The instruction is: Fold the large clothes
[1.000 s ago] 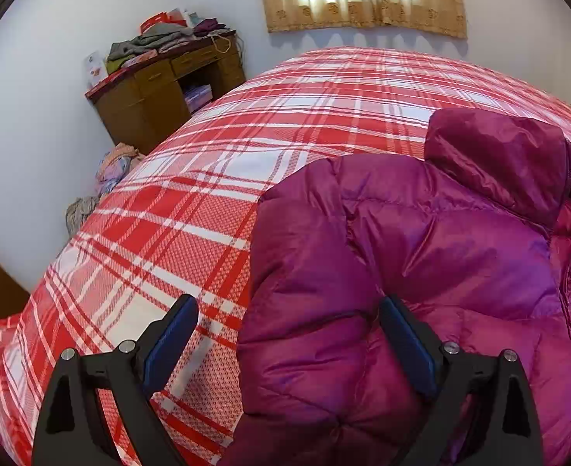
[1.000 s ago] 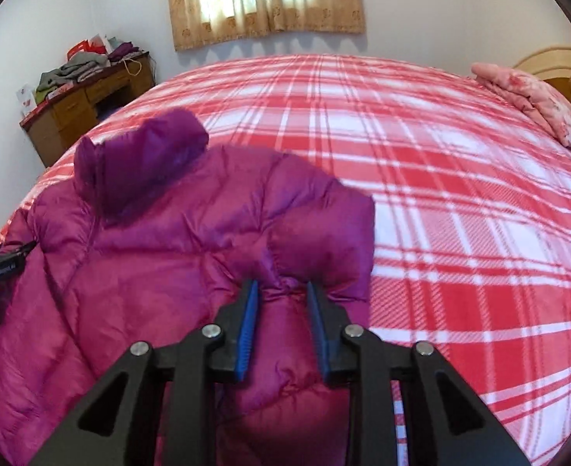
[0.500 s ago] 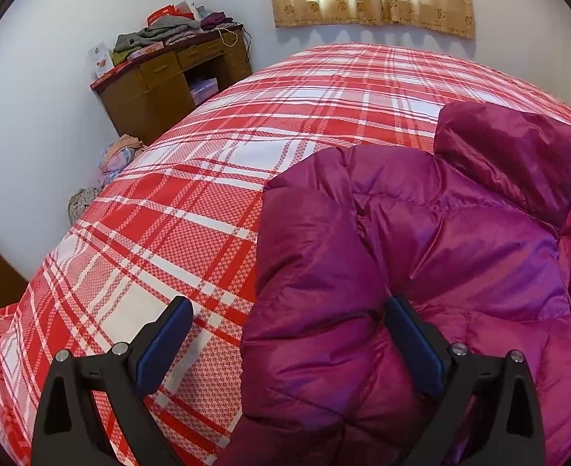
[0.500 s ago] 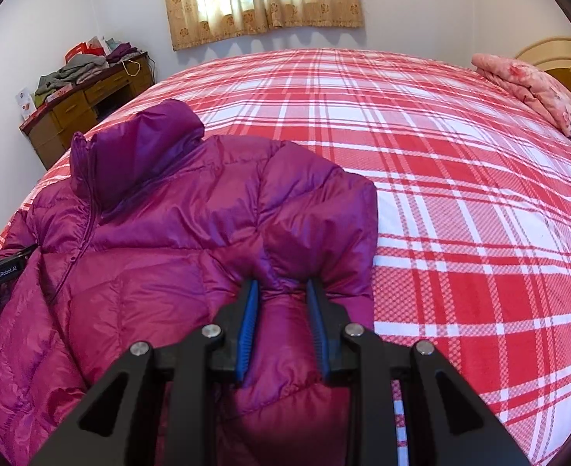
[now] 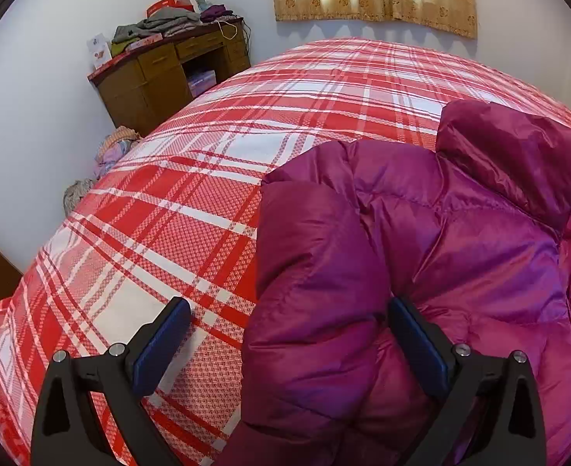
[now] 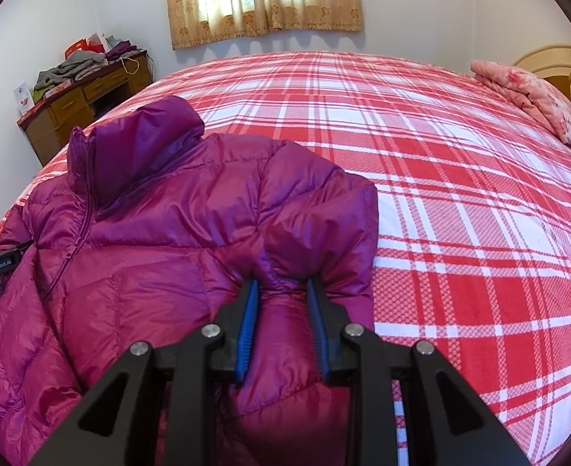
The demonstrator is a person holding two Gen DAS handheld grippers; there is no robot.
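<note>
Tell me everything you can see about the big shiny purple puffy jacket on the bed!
The shiny magenta quilted puffer jacket lies front-up on the red-and-white plaid bedspread. It looks like slick padded fabric, with a stand-up collar and a front zipper. The right gripper pinches one sleeve. The wide-open left gripper straddles the other sleeve, one pad at it.

Support: a wide bed [image 6: 441, 178] under a red-and-white plaid cotton cover filled most of both views.
On it, lower left of the right wrist view: a puffy magenta quilted down jacket [image 6: 161, 240] lay front up, collar raised.
On it, upper right: a folded pink floral quilt [image 6: 534, 97] rested at the edge.
</note>
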